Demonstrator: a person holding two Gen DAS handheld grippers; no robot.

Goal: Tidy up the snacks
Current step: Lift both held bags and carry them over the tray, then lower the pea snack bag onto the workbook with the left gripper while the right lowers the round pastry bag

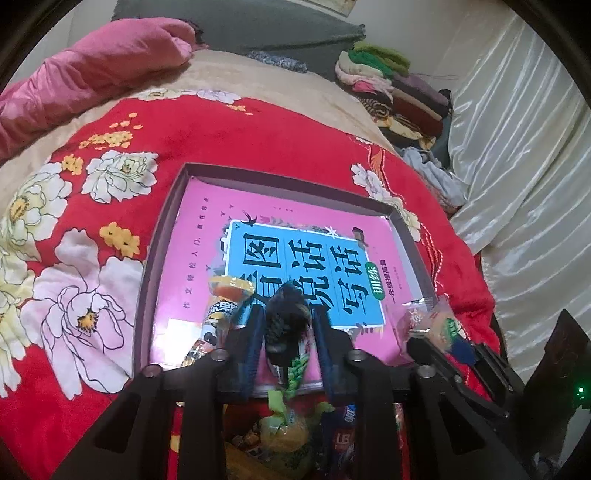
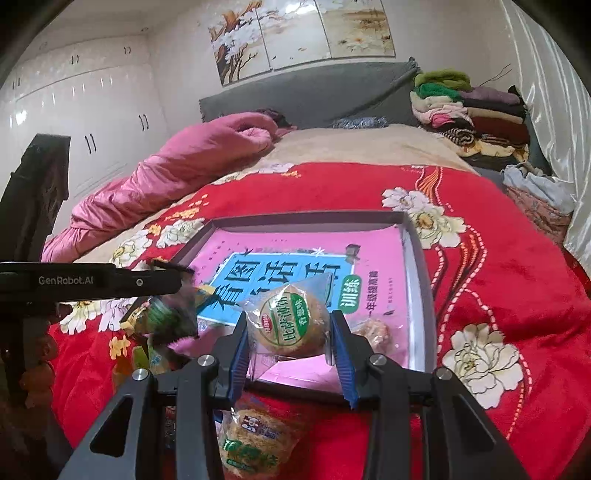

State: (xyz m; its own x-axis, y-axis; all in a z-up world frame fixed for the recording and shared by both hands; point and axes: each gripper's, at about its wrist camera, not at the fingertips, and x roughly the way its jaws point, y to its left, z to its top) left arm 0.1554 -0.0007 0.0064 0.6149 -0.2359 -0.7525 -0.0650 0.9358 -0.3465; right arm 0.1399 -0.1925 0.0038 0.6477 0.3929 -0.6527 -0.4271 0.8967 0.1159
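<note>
Your left gripper (image 1: 288, 332) clamps one dark-and-green snack packet (image 1: 286, 332), long axis along the fingers; your right gripper (image 2: 290, 332) grips one round biscuit pack (image 2: 286, 323) (label facing you) over the tray (image 2: 417, 243).

A bed (image 2: 369, 155) fills the room, spread with a red blanket (image 2: 517, 280) printed with pale flowers over a beige cover, a pink quilt (image 2: 177, 166) bunched along one side. Behind it stands a grey padded headboard (image 2: 314, 92) with a stack of folded clothes (image 2: 472, 110) at its corner, beneath a flowering-branch wall picture (image 2: 295, 33). Glossy white wardrobe doors (image 2: 74, 122) line one wall; a shiny pale curtain (image 1: 517, 129) hangs along the other.
</note>
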